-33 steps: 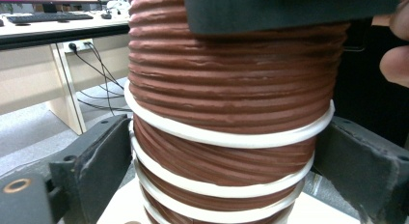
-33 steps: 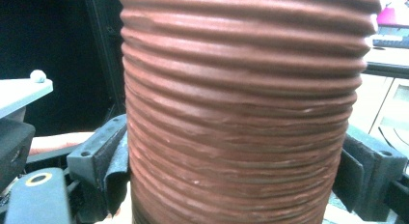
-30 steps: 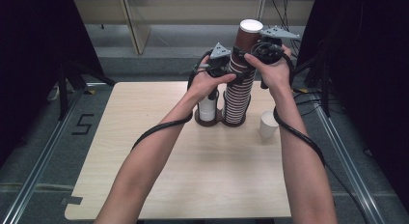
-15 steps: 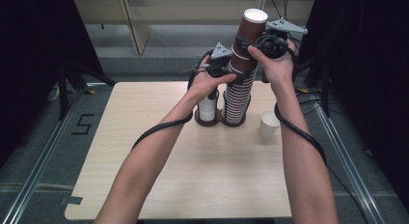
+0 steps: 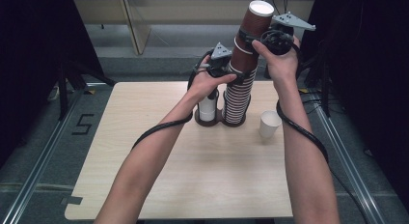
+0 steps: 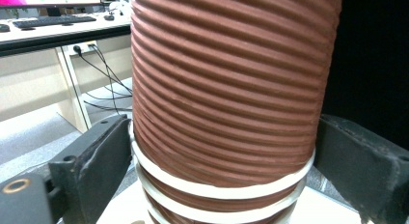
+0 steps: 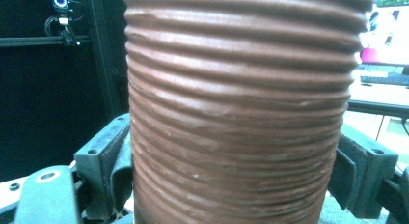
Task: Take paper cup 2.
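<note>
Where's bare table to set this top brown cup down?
The wide near half of the table and its left part, left of the cup holder, are free. It is crowded at the brown cup stack and around the white cup.

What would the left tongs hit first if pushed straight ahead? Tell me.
The tall stack of brown ribbed cups: it already sits between the jaws of the left tongs, right in front of the camera, so there looks to be hardly any free travel.

A pale wooden bench (image 5: 193,185) stands on grey carpeted floor (image 5: 43,151) marked with a black "5" (image 5: 83,123). Dark curtains (image 5: 29,64) flank it; beige office desks (image 5: 140,21) stand beyond.
</note>
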`<state>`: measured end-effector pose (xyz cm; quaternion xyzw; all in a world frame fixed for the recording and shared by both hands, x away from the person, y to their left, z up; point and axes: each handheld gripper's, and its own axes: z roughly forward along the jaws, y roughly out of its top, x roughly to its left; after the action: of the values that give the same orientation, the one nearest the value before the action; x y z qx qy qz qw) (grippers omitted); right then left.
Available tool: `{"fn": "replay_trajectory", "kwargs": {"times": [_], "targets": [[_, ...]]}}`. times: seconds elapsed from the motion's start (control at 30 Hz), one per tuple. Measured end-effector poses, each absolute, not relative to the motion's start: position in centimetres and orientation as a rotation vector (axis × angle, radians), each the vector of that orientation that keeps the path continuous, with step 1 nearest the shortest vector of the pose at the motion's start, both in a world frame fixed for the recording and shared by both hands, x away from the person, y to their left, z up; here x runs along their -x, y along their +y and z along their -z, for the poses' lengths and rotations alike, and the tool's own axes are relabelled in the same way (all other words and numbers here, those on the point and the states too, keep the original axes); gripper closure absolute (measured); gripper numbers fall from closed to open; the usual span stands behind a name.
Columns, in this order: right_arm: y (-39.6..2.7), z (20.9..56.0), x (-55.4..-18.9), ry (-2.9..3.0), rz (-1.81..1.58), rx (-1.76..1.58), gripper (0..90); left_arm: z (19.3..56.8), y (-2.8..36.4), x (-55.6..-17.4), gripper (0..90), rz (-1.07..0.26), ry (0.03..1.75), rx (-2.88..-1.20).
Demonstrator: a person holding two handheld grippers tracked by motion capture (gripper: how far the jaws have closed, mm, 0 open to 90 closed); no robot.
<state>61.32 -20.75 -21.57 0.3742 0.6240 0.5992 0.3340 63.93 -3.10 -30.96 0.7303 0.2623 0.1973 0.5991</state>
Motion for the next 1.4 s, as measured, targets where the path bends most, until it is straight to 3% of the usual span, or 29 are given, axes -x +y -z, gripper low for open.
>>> {"fn": "replay_trajectory", "kwargs": {"times": [0.83,1.4], "targets": [[-21.2,20.3,-60.6,1.502,-1.641,-0.929,17.4,30.8,-3.2,-64.0,6.3,-0.468,0.596,-1.700],[-23.2,19.1,-58.0,1.425,-1.681,-0.876,17.7,30.6,-2.7,-63.6,6.7,-0.477,0.581,-1.692]]}}
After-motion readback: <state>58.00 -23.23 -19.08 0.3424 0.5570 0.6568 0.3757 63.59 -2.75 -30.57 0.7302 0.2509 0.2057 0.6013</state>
